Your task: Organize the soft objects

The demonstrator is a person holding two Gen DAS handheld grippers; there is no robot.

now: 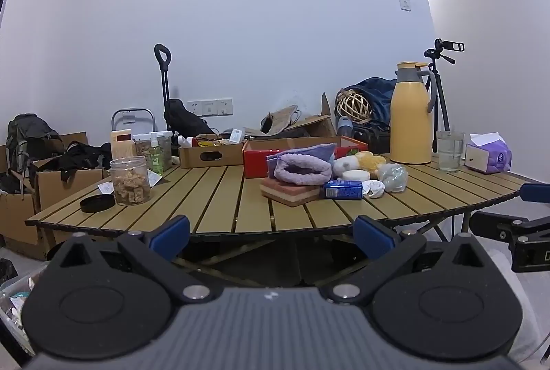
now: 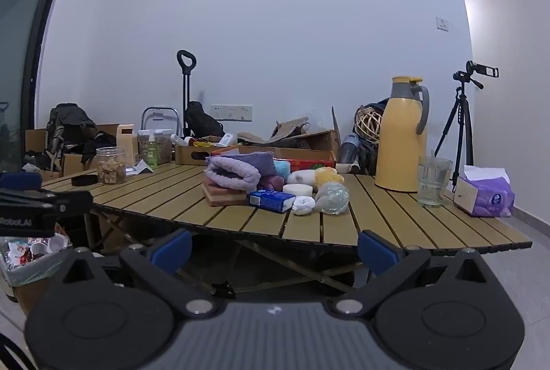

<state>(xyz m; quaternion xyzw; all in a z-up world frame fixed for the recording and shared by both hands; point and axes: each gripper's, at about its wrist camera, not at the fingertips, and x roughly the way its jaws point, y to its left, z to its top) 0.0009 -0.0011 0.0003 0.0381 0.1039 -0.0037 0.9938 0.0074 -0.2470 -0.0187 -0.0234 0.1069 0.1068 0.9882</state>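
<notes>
One slatted folding table (image 1: pixel 213 194) fills mid-frame. At its center sits one heap of soft objects: a lilac towel (image 1: pixel 302 169) on a layered sponge (image 1: pixel 292 194), with one blue tissue pack (image 1: pixel 343 189) touching. One yellow thermos (image 1: pixel 411 112) stands right. Left gripper (image 1: pixel 271 232) and right gripper (image 2: pixel 273 248) both gape, holding nothing, short of the table edge.

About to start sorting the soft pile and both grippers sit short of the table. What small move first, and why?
Probably ease the right gripper forward over the table edge toward the lavender towel. Both it and the left gripper are open and empty, and the towel lies on top of the sponge, so it looks free to lift.
</notes>
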